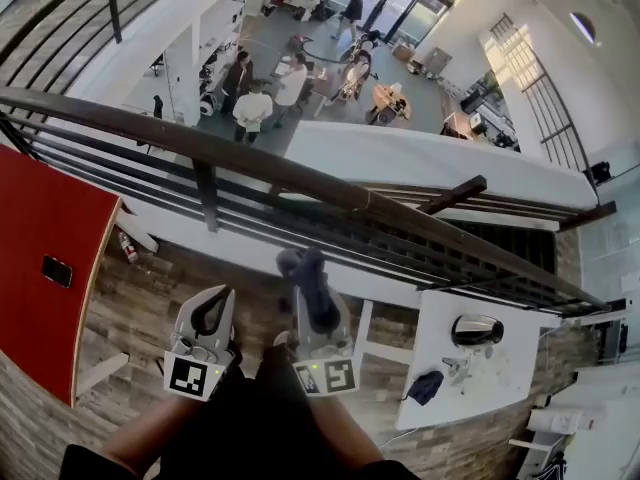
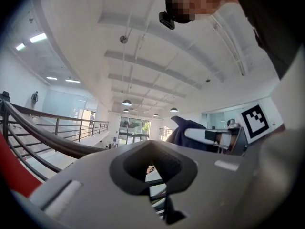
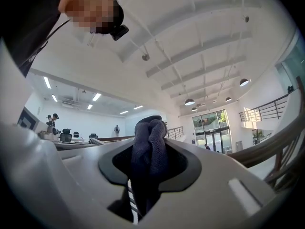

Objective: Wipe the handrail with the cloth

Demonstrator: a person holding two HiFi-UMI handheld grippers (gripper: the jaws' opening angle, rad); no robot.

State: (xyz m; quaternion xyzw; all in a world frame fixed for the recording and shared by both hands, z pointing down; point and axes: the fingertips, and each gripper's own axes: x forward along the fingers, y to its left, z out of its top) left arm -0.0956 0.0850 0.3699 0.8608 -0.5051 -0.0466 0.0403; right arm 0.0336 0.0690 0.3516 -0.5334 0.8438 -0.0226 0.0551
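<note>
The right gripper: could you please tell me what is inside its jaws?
A dark blue cloth is clamped between the jaws of the right gripper, bunched and poking out past their tips. The part of it pinched deeper between the jaws is covered.

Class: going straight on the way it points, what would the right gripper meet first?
Probably the dark brown handrail ahead; depth is unclear, so the right gripper, clamping the dark blue cloth, might clear it.
</note>
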